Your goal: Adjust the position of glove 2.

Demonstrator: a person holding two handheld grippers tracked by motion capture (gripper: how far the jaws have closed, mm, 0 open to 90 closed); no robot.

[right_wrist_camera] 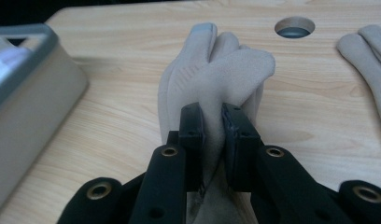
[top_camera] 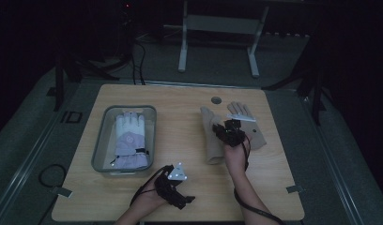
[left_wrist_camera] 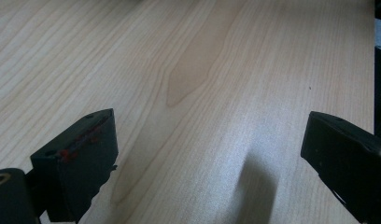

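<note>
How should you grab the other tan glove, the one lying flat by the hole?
Probably pinch the flat tan glove at its cuff edge, coming from the person's side. It lies spread flat on the table, so a thin edge is easiest to nip; fingers point away.

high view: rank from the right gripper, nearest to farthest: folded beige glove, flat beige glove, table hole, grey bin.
From the right gripper:
1. Folded beige glove, pinched in its jaws, just left of it.
2. Flat beige glove, lying just right of it, partly under it.
3. Table hole, beyond it toward the far edge.
4. Grey bin, across the table at left.
</note>
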